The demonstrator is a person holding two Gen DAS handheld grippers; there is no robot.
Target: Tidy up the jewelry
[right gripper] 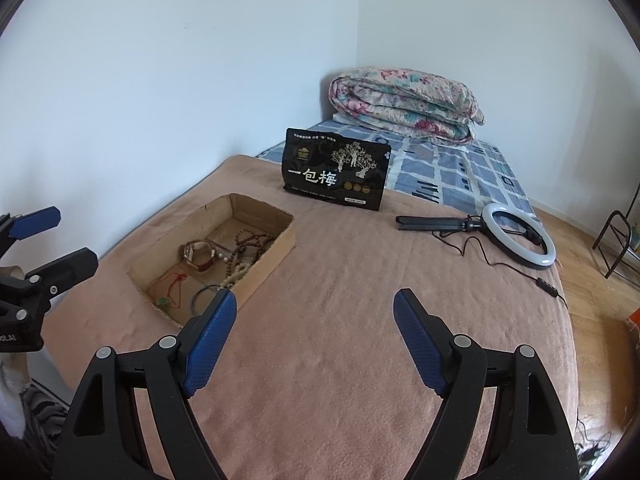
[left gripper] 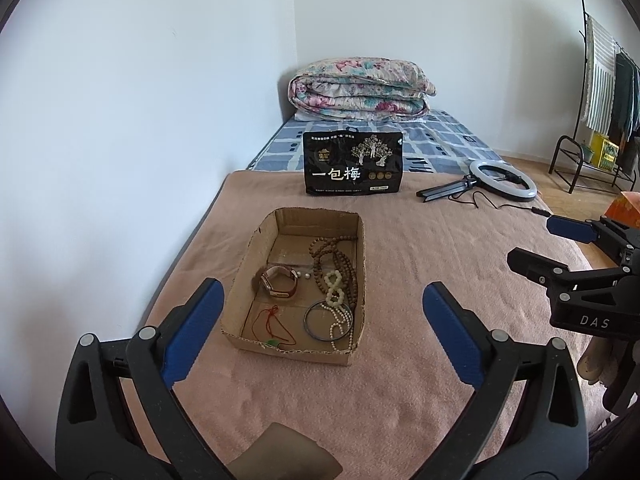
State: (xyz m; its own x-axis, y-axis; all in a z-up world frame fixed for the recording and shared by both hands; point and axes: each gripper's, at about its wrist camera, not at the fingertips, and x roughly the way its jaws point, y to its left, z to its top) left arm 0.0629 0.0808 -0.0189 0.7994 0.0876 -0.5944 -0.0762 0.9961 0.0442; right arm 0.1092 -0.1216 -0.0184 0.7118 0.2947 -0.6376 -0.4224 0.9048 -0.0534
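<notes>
A shallow cardboard box (left gripper: 352, 236) sits on the pink blanket; it also shows in the right wrist view (right gripper: 276, 248). In it lie a watch (left gripper: 278, 282), brown bead strands (left gripper: 334, 258), white bead strands (left gripper: 336, 300), a dark bangle (left gripper: 310, 326) and a red cord with a green pendant (left gripper: 274, 326). My left gripper (left gripper: 320, 332) is open and empty, just short of the box's near wall. My right gripper (right gripper: 314, 340) is open and empty over bare blanket right of the box; it also shows in the left wrist view (left gripper: 540, 244).
A black snack bag (left gripper: 354, 162) stands behind the box. A ring light (right gripper: 518, 236) with its folded stand and cable lies at the right. A folded floral quilt (left gripper: 360, 88) lies at the bed's far end by the wall. A clothes rack (left gripper: 600, 80) stands on the floor.
</notes>
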